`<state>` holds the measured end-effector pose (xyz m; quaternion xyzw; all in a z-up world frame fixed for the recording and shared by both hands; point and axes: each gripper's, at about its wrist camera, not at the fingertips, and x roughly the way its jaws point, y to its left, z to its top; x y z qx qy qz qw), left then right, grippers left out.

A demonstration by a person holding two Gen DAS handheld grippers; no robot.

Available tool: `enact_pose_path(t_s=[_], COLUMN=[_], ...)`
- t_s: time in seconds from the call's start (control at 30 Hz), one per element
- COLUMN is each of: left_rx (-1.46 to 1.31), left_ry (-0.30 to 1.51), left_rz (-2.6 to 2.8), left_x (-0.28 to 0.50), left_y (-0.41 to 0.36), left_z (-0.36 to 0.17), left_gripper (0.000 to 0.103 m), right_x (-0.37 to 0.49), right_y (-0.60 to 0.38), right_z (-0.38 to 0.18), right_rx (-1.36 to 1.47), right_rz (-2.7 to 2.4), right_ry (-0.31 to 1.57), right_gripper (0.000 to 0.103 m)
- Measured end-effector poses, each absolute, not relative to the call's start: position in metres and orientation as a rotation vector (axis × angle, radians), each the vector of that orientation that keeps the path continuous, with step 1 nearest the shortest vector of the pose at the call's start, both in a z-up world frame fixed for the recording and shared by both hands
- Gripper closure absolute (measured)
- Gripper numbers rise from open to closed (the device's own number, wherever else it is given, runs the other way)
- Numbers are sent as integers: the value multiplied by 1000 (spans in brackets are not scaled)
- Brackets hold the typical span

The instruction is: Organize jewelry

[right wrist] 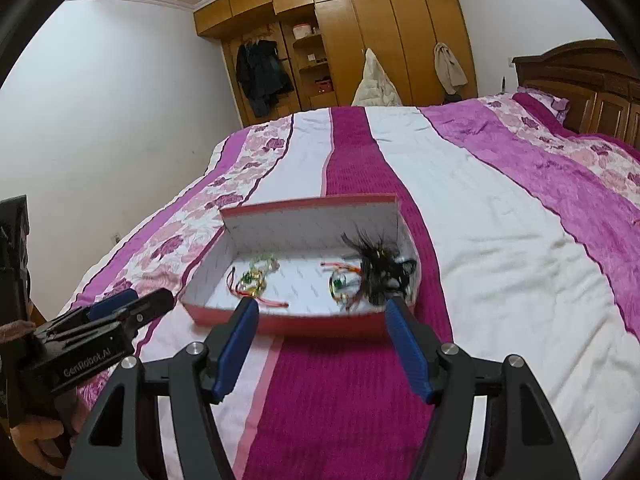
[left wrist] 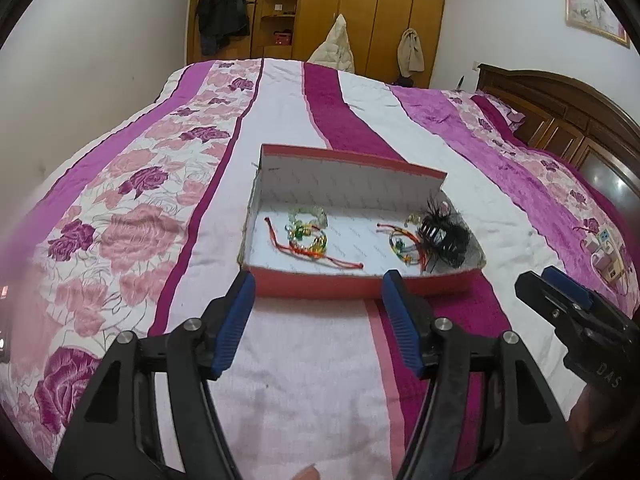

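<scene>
A shallow red box [left wrist: 320,286] with a white inside sits on the bed; it also shows in the right wrist view [right wrist: 280,322]. In it lie a beaded bracelet with red cord [left wrist: 308,242] at the left, a second beaded bracelet [left wrist: 400,244] and a black feathered hair clip [left wrist: 444,236] at the right. They show again in the right wrist view: left bracelet [right wrist: 252,280], right bracelet [right wrist: 340,282], hair clip [right wrist: 380,270]. My left gripper [left wrist: 318,286] is open and empty just before the box's near wall. My right gripper [right wrist: 322,312] is open and empty, also before the box.
The bed carries a pink, magenta and white striped quilt [left wrist: 352,120]. A wooden headboard [left wrist: 560,112] stands at the right, a wardrobe [right wrist: 360,40] behind. Small pastel objects [left wrist: 604,252] lie on the quilt at the far right.
</scene>
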<state>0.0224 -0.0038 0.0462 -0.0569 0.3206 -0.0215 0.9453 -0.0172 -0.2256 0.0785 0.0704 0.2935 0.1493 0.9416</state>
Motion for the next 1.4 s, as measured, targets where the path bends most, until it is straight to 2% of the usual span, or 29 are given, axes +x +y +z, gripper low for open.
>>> enact_pose_path(t_s=[1.4], left_rx=[-103], left_ry=[662], left_rz=[-38], left_x=[7], left_y=[-19], left_z=[35], left_gripper=[45], right_x=[-36], right_y=[-241], right_z=[57], right_rx=[161], right_rz=[269], right_ry=[632], right_gripper=[31])
